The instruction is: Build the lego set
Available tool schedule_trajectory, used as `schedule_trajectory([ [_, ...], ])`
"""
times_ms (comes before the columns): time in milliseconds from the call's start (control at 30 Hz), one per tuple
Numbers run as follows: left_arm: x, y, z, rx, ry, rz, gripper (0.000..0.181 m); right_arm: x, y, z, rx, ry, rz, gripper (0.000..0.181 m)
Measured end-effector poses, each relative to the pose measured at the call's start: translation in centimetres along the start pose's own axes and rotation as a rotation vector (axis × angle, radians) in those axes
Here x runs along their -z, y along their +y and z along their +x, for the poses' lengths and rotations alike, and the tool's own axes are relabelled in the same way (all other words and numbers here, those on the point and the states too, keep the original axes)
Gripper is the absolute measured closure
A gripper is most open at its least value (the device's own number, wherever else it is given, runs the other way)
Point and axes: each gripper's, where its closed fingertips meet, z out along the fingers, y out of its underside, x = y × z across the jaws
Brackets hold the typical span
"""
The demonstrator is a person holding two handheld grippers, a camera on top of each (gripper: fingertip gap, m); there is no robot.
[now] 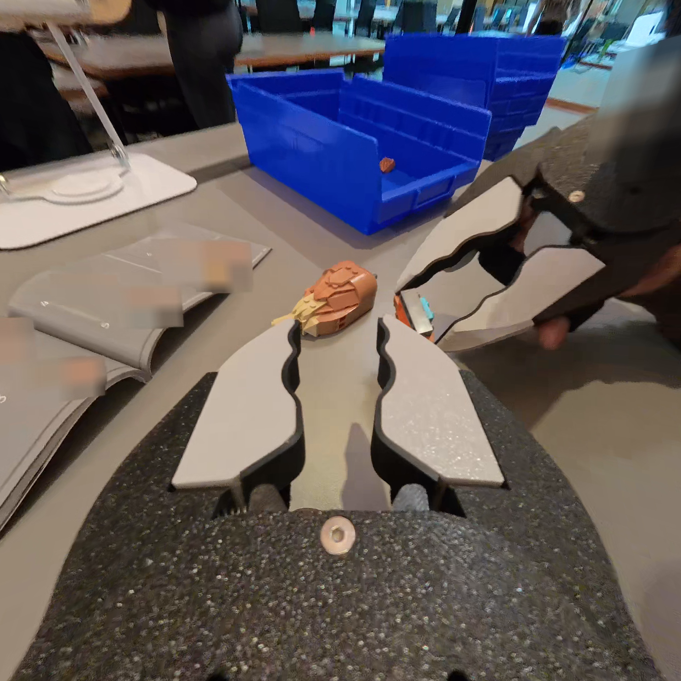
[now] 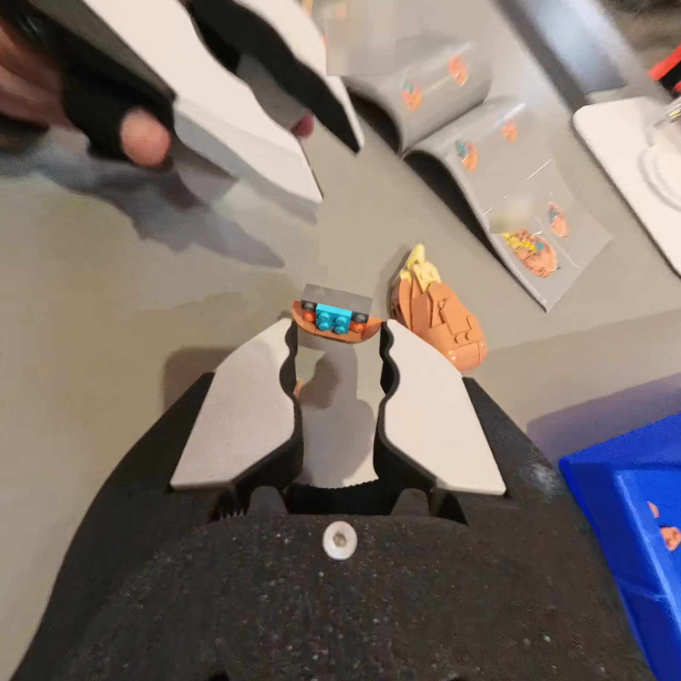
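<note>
left gripper [image 1: 337, 326]: our grey two-finger tool with wavy black inner edges hovers low over the table, jaws parted wide with nothing between them; the tips sit just short of the rounded build.
right gripper [image 2: 335, 328]: our matching grey tool, jaws also spread wide; the half-shell piece sits at the mouth between the tips, but we cannot tell whether either finger touches it. in the left wrist view it [image 1: 416, 307] reaches in from the right with a hand [image 1: 552, 331] behind it.
rounded build [image 1: 337, 298]: a rounded orange-brown lego body with pale tan leaf-like pieces at one end lies on its side on the table, just beyond our left fingertips; the right wrist view [image 2: 438, 324] shows it just beside our right finger, to the right of the shell piece.
half-shell piece [image 2: 333, 318]: a curved orange lego shell with a turquoise studded plate and a grey block on top, near the rounded build but apart from it.
blue bin [image 1: 313, 147]: an open-fronted blue plastic bin stands well behind the build, with a small brown lego piece [image 1: 387, 164] inside.
instruction booklet [image 1: 121, 302]: a grey open booklet lies on the table to the left.
white stand base [image 1: 92, 199]: a flat white plate with a clear arm, behind the booklet.
grey table [image 1: 552, 423]: the smooth grey surface bears everything.
</note>
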Motion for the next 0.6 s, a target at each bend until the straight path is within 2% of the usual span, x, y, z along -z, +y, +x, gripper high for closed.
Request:
schedule_trajectory([
  [133,0.7,-0.1,0.2,-0.002,0.026,0.112,0.145,0.0,1.4,-0.4,0.072,-0.146,-0.176,0.138],
  [333,1.5,-0.8,-0.4,0.111,0.094,0.184,0.148,-1.2,3.3,-0.8,0.155,-0.284,-0.413,0.138],
  [433,1.8,-0.8,-1.0,0.173,0.1,0.194,0.149,-1.9,3.2,-1.1,0.179,-0.321,-0.451,0.138],
  [600,2.2,-0.7,-0.9,0.169,0.11,0.189,0.149,-2.7,2.4,-1.3,0.185,-0.354,-0.435,0.138],
])
